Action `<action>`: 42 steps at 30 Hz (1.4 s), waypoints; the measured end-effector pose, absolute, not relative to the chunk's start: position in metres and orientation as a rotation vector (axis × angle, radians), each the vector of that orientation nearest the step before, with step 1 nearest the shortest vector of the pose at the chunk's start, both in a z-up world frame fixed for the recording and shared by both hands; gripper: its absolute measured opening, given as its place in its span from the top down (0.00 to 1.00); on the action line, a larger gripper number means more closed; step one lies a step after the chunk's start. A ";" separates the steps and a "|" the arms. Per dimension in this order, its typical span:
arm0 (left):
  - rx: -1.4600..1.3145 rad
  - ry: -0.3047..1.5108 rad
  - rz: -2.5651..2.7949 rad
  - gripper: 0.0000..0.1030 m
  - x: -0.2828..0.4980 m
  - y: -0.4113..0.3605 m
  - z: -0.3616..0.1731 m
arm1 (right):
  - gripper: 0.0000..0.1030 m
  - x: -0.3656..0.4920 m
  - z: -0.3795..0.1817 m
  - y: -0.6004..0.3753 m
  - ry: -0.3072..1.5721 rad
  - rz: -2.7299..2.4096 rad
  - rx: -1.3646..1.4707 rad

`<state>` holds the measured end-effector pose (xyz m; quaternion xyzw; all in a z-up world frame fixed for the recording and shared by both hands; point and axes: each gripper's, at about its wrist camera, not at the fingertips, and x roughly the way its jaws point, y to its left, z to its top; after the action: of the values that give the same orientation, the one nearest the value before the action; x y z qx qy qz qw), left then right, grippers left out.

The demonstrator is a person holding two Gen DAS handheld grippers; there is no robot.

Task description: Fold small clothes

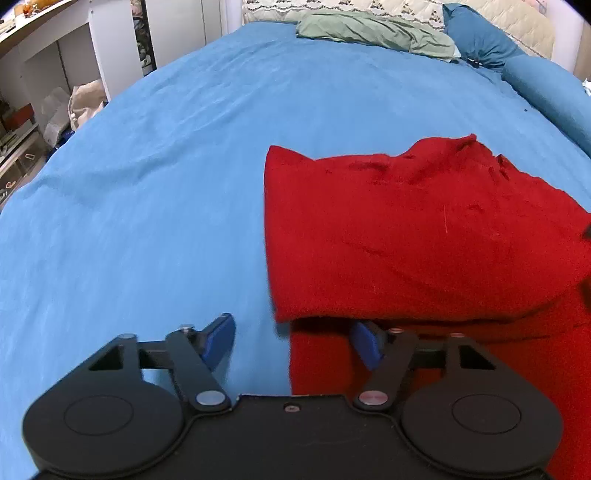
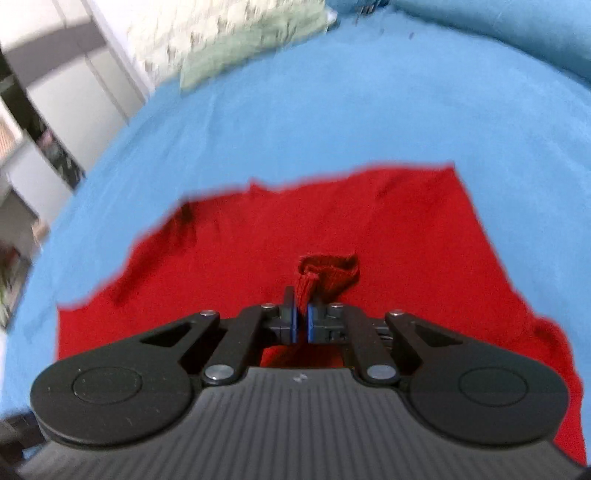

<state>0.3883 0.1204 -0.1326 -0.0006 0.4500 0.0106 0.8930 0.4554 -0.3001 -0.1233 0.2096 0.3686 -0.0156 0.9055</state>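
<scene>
A red knit garment (image 1: 406,236) lies partly folded on the blue bedsheet (image 1: 155,177), its upper layer doubled over a lower layer near my left gripper. My left gripper (image 1: 295,339) is open and empty, its jaws astride the garment's near left corner, the right pad (image 1: 365,343) tucked under the folded edge. In the right wrist view the garment (image 2: 369,229) spreads below. My right gripper (image 2: 301,317) is shut on a bunched edge of the red garment (image 2: 328,269) and holds it above the rest. This view is blurred by motion.
A green pillow (image 1: 376,31) and a dark blue pillow (image 1: 476,33) lie at the head of the bed. A blue bolster (image 1: 554,96) runs along the right. White shelves and clutter (image 1: 55,92) stand off the bed's left side.
</scene>
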 end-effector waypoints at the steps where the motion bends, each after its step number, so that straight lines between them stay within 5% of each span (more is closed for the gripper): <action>1: 0.001 0.932 0.018 0.36 0.390 0.120 -0.132 | 0.80 0.455 -0.115 -0.304 0.738 -0.042 0.448; 7: 0.005 0.918 -0.014 0.52 0.403 0.113 -0.130 | 0.80 0.453 -0.076 -0.338 0.620 -0.091 0.486; 10: -0.012 0.931 -0.048 0.84 0.409 0.111 -0.131 | 0.80 0.455 -0.080 -0.347 0.649 -0.093 0.471; 12: -0.014 0.925 -0.043 0.92 0.409 0.110 -0.129 | 0.80 0.450 -0.083 -0.351 0.655 -0.087 0.472; 24: -0.038 0.945 0.055 0.92 0.389 0.127 -0.134 | 0.80 0.426 -0.149 -0.363 0.800 -0.147 0.441; 27: -0.056 0.961 0.080 0.82 0.390 0.129 -0.131 | 0.78 0.418 -0.153 -0.365 0.818 -0.142 0.431; 30: -0.009 0.922 0.106 0.77 0.382 0.125 -0.112 | 0.57 0.409 -0.145 -0.364 0.792 -0.134 0.401; 31: 0.020 0.889 0.089 0.76 0.377 0.119 -0.103 | 0.34 0.404 -0.141 -0.361 0.769 -0.130 0.388; 32: 0.045 0.873 0.056 0.76 0.372 0.112 -0.097 | 0.21 0.402 -0.135 -0.358 0.745 -0.123 0.373; 42: 0.031 0.918 0.034 0.72 0.391 0.082 -0.124 | 0.20 0.401 -0.133 -0.340 0.746 -0.056 0.353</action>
<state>0.3911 0.0815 -0.1242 0.0148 0.4430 0.0162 0.8963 0.4006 -0.3398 -0.1330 0.1716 0.3625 -0.0271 0.9156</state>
